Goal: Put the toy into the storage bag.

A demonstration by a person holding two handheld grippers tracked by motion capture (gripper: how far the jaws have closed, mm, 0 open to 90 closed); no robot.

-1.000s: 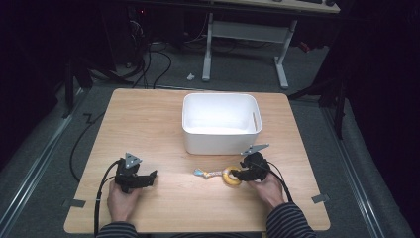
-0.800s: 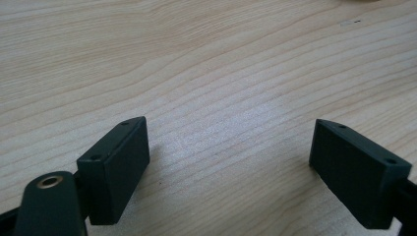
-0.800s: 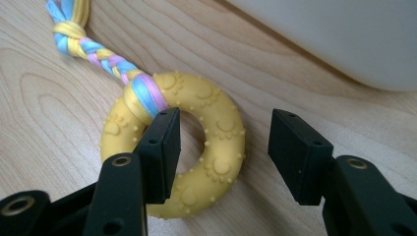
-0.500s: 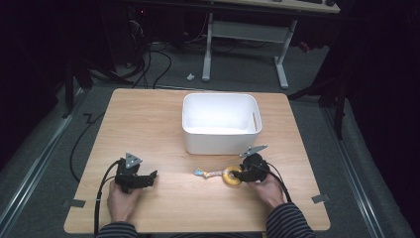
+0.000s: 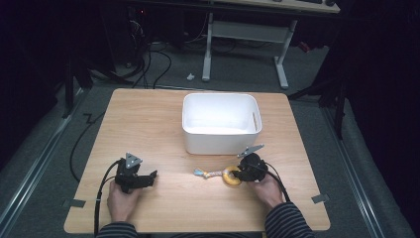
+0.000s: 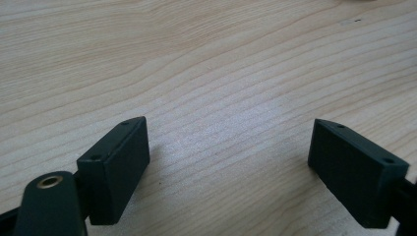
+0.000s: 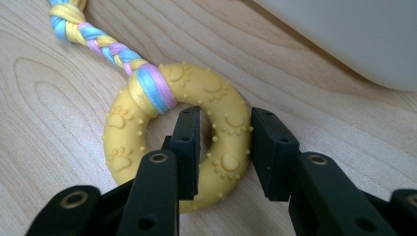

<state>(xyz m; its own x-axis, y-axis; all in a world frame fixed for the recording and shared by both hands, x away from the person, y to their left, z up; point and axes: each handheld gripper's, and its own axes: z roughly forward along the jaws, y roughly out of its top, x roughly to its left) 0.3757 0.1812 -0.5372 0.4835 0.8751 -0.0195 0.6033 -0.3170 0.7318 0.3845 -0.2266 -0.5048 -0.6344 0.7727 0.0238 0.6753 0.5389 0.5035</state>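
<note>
Ring toy [image 7: 169, 142] lies at lower centre of the table [image 5: 148, 124], rope tail pointing left (bin [image 5: 221, 122] just above). Right gripper [image 7: 223, 135] has just closed on its rim, one jaw through the hole. Left gripper [image 6: 228, 157] rests wide, empty.

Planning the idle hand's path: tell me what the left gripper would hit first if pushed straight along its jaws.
Probably nothing soon: ahead of the left gripper lies bare table as far as its view shows.

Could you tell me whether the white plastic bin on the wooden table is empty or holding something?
Empty: the white plastic bin shows a bare white floor in the high view, and the yellow rubber ring toy lies outside on the wooden table.
</note>
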